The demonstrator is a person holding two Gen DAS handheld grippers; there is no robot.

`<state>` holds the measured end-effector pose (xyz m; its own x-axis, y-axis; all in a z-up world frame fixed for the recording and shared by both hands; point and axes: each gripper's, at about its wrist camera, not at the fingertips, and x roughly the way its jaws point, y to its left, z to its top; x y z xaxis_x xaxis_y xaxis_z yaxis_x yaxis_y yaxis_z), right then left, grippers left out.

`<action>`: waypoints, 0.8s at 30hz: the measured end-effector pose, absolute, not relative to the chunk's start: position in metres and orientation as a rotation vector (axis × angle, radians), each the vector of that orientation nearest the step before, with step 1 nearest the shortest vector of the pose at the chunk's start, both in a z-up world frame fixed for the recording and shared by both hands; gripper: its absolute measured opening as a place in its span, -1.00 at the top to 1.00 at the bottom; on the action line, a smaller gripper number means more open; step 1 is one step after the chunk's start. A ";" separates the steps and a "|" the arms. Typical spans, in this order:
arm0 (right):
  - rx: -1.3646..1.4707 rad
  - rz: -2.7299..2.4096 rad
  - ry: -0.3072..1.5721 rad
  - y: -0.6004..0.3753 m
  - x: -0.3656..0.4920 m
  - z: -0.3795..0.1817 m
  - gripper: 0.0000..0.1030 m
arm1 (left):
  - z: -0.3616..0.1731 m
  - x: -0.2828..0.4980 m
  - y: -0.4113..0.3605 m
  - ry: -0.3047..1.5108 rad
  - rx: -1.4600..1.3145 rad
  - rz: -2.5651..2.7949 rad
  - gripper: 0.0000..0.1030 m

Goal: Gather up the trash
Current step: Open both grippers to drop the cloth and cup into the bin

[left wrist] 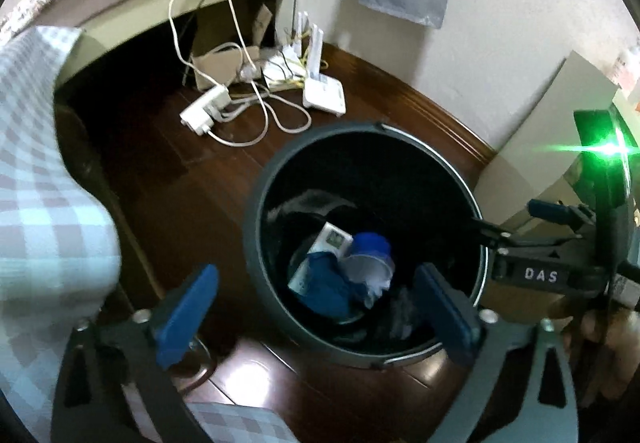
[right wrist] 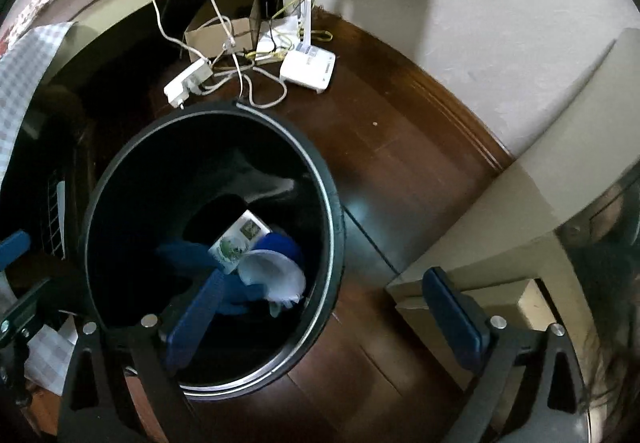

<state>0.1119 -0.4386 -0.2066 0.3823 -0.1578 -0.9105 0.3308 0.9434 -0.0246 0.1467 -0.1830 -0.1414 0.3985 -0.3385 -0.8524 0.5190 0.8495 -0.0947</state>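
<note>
- The crumpled white paper cup (left wrist: 366, 271) lay at the bottom of the round dark plastic bin (left wrist: 256, 211), beside a small printed carton (left wrist: 320, 255) and blue cloth (left wrist: 328, 287); such trash looked light, soft and easy to crush, best pinched at an edge.
- The left tool (left wrist: 316, 307) and the right tool (right wrist: 326, 315) were both spread, grasping nothing.
- The bin stood on the dark glossy wooden floor (right wrist: 380, 147), near the wall corner with a white router (right wrist: 308, 67).

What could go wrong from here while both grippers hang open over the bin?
The left gripper and right gripper crowd the trash bin; a finger might clip its rim and tip it. Loose white cables and a power strip lie beside the bin, so a low sweep could snag them.
</note>
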 end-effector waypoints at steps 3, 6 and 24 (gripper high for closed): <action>0.131 -0.341 1.097 -0.435 0.107 -0.193 -1.00 | -0.135 0.146 -0.180 1.009 0.202 -0.531 -0.99; 0.136 -0.338 1.074 -0.434 0.103 -0.183 -1.00 | -0.129 0.146 -0.180 0.992 0.201 -0.528 -0.99; 0.141 -0.372 0.898 -0.429 0.073 -0.095 -1.00 | -0.081 0.131 -0.176 0.876 0.185 -0.522 -0.99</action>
